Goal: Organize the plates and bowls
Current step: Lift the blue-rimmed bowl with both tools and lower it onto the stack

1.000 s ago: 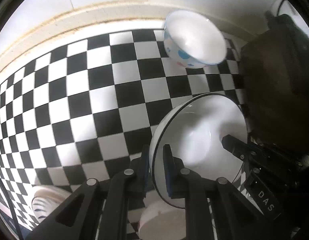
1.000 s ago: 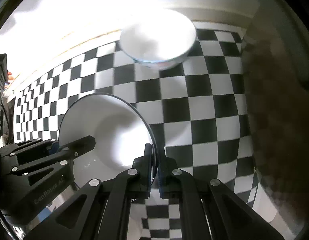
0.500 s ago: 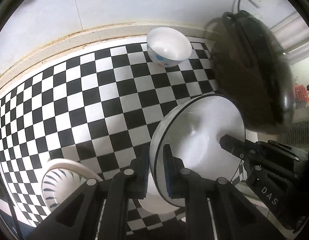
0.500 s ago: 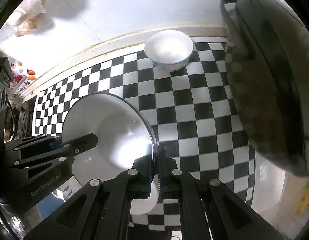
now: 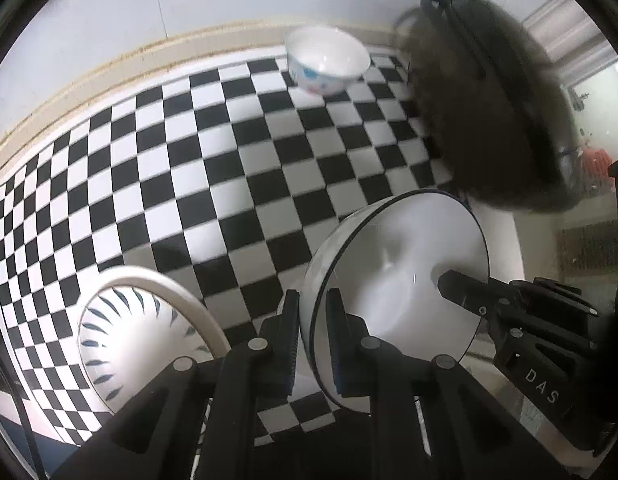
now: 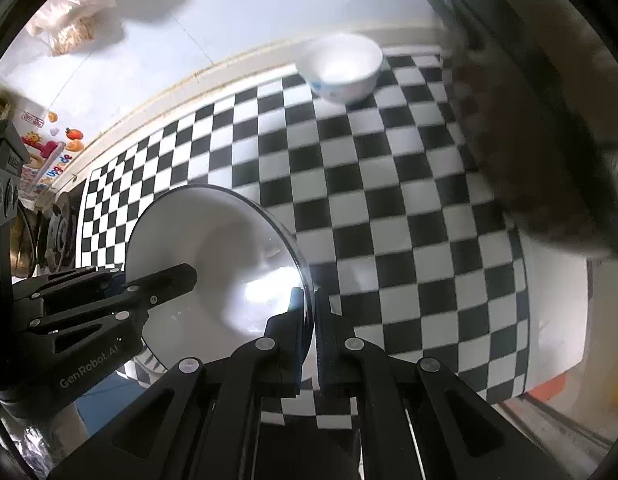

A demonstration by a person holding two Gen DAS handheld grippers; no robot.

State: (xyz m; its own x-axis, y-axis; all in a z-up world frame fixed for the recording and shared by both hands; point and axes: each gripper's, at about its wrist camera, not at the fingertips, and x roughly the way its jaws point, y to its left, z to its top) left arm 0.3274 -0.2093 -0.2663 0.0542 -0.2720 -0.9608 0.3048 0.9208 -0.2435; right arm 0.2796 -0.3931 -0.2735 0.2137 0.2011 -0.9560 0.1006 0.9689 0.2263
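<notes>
Left wrist view shows the checkered desk (image 5: 213, 168) filling most of the picture, with a dark pan-like vessel (image 5: 493, 120) blurred at its far right edge — too smeared for me to name it surely. Held up above the desk is the large white bowl (image 5: 401, 288) with the thin dark rim, tipped on its side, and I have it from both ends. My left gripper (image 5: 312, 320) has its jaws pinching the bowl's near rim, one finger inside and one outside; in the right wrist view my right gripper (image 6: 307, 320) pinches the opposite rim (image 6: 301, 264) the same way, jaws pressed close on the thin wall.

Below and to the left of the held bowl sits a striped bowl (image 5: 137, 340) with blue dashes inside, on the near part of the desk. A smaller white bowl with blue spots (image 5: 327, 60) stands well apart, at the back edge by the wall.

I judge the step in hand to be the carry: the big bowl is lifted and not yet set down. Where it belongs is my guess — the striped bowl looks the likelier nest, being close. The next move calls for both grippers to level the bowl together, bring it over its resting place, lower it without knocking rims, and only then let go.
</notes>
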